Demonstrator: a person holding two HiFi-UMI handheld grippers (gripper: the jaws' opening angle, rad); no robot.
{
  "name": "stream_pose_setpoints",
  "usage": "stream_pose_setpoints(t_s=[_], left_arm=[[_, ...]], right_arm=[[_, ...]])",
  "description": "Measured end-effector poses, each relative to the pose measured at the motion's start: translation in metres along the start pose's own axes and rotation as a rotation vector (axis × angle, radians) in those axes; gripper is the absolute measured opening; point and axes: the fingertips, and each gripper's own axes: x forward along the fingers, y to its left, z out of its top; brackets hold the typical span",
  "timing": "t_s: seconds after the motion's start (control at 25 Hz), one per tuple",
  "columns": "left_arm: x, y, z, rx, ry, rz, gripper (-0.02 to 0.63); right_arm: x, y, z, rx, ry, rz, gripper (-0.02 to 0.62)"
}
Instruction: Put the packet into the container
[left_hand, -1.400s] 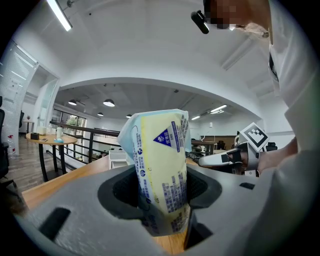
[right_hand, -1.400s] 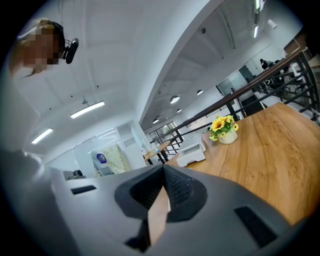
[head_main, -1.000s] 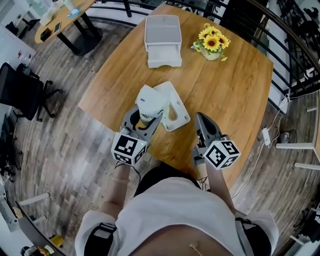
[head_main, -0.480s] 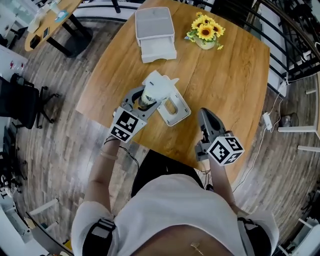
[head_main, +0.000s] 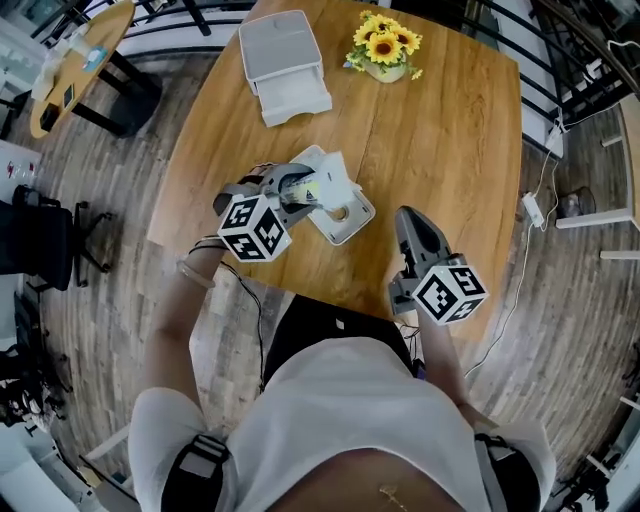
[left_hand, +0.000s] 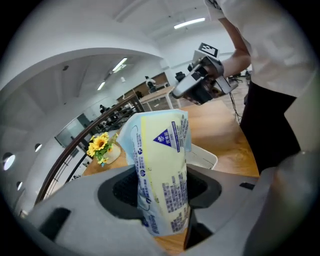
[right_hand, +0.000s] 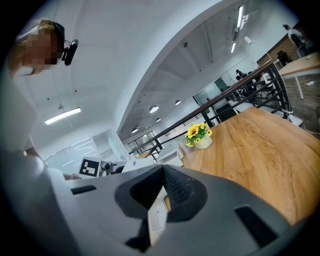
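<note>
Left claw (head_main: 298, 190) pinches the packet (head_main: 328, 186) over the white container (head_main: 350, 224); right claw (head_main: 405, 218) is pressed together.

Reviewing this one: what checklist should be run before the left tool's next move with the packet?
1. Pale yellow-and-blue plastic packet clamped in left tool: ok.
2. White rectangular plastic container open-topped: ok.
3. Packet centred over container's opening: cannot tell; head view shows it at one edge.
4. Right tool shut, empty, apart from container: ok.
5. Container flat on wooden table: ok.
</note>
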Motion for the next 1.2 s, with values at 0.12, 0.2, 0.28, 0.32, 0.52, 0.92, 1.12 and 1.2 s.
stream_pose_setpoints(t_s=[0.12, 0.2, 0.28, 0.32, 0.52, 0.92, 1.12, 1.2], left_arm=[[0.009, -0.005, -0.005, 0.132, 0.058, -0.091, 0.219], [0.014, -0.008, -0.012, 0.225, 0.106, -0.153, 0.22], [0.02, -0.012, -0.018, 0.309, 0.152, -0.216, 0.219], [0.023, -0.013, -0.021, 0.353, 0.173, -0.243, 0.221], [0.04, -0.023, -0.032, 0.519, 0.24, -0.338, 0.221], [0.063, -0.04, -0.036, 0.799, 0.338, -0.497, 0.221], [0.071, -0.056, -0.044, 0.844, 0.361, -0.58, 0.221], [0.076, -0.059, -0.049, 0.866, 0.373, -0.597, 0.221]], right_arm=[[-0.005, -0.007, 0.001, 0.014, -0.02, -0.029, 0.011], [-0.008, -0.01, 0.001, 0.019, -0.032, -0.045, 0.011], [-0.01, -0.011, 0.002, 0.017, -0.037, -0.054, 0.011], [-0.01, -0.012, 0.003, 0.016, -0.038, -0.056, 0.011], [-0.011, -0.012, 0.006, 0.021, -0.052, -0.072, 0.011], [-0.015, -0.019, 0.004, 0.029, -0.048, -0.098, 0.011], [-0.021, -0.021, 0.003, 0.039, -0.053, -0.116, 0.011], [-0.023, -0.021, 0.003, 0.039, -0.053, -0.122, 0.011]])
